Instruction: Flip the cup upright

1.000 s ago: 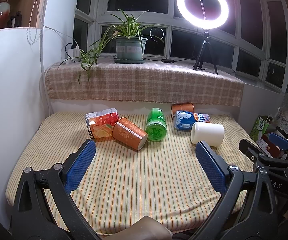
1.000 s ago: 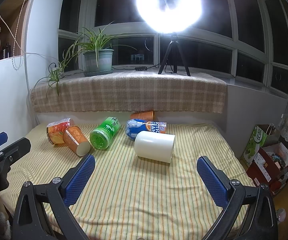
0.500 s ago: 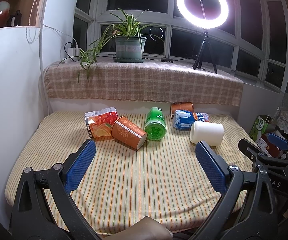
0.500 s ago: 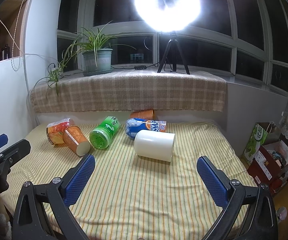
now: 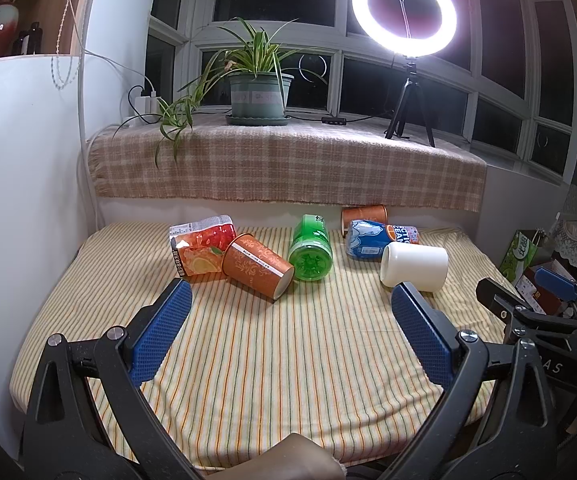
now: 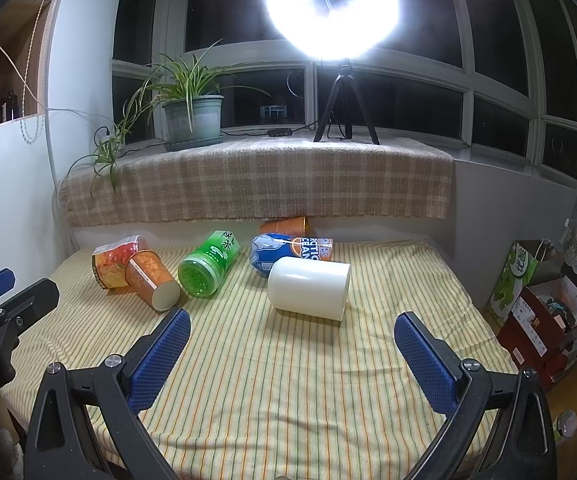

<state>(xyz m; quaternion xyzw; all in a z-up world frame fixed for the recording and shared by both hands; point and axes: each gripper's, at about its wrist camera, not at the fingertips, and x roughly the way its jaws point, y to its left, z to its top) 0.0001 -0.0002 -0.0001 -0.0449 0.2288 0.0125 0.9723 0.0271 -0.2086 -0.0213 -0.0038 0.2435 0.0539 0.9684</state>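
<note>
Lying sideways, white cup (image 6: pixel 308 290), beyond right hand-held gripper (image 6: pixel 290 354)

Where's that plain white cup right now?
The white cup lies on its side on the striped cloth, just in front of the blue can and to the right of the green bottle; in the right wrist view it sits just ahead of the open tongs.

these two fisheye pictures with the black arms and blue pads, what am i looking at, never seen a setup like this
A person holds a two-finger clamp in each hand, each with its own camera looking along its fingers. One picture is from the left hand-held gripper, the other from the right hand-held gripper. Both are open and hold nothing. On the striped cloth lie a white cup, an orange paper cup, a green bottle, a blue can, a juice pouch and another orange cup at the back, all on their sides.
</note>
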